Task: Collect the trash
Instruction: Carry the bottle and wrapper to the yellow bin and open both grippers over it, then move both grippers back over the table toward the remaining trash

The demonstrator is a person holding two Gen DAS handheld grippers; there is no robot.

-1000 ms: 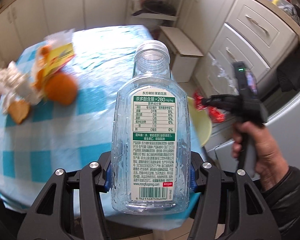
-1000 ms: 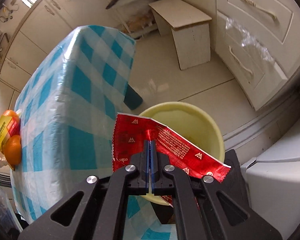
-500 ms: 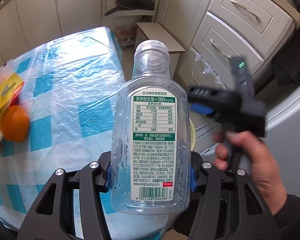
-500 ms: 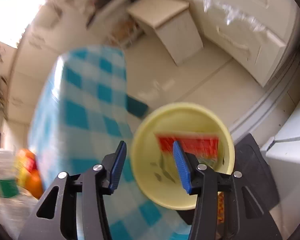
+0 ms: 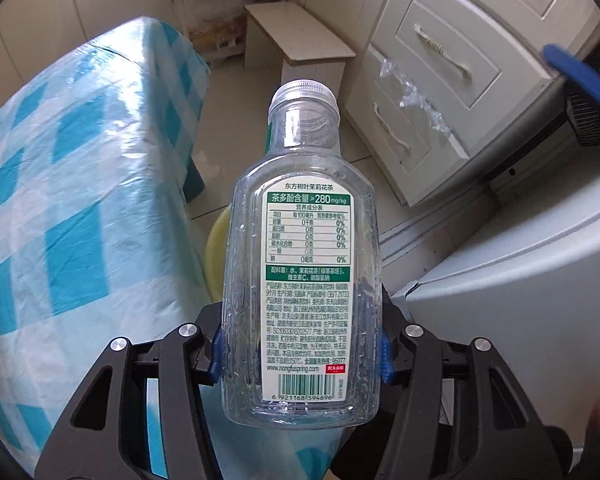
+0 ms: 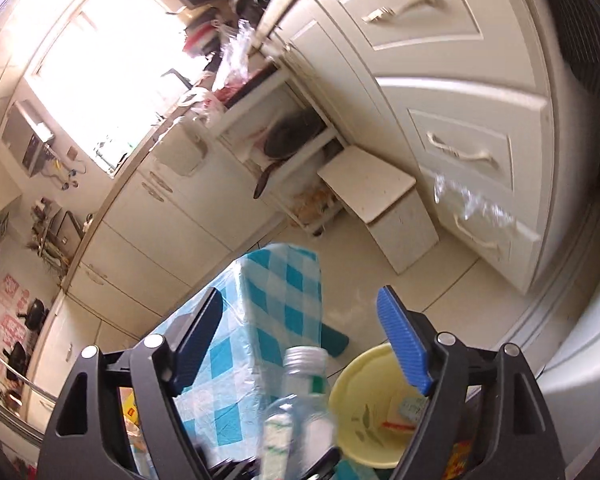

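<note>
The left gripper (image 5: 300, 354) has its fingers clamped low on the flat sides of an empty clear tea bottle (image 5: 305, 280), above the tabletop's (image 5: 80, 184) edge — light, thin-walled, probably slick, so a gentle squeeze there suits. The right gripper (image 6: 300, 344), fingers just spread wide and empty, hangs over the yellow basin (image 6: 364, 412) — seemingly already holding wrappers.

The left gripper (image 5: 300, 354) is clamping an empty clear bottle (image 5: 304, 264), cap pointing away. Behind it, a yellow basin (image 5: 216, 248) is peeking out beside the checked tablecloth (image 5: 80, 200), with white drawers (image 5: 452, 80) standing to the right.
</note>
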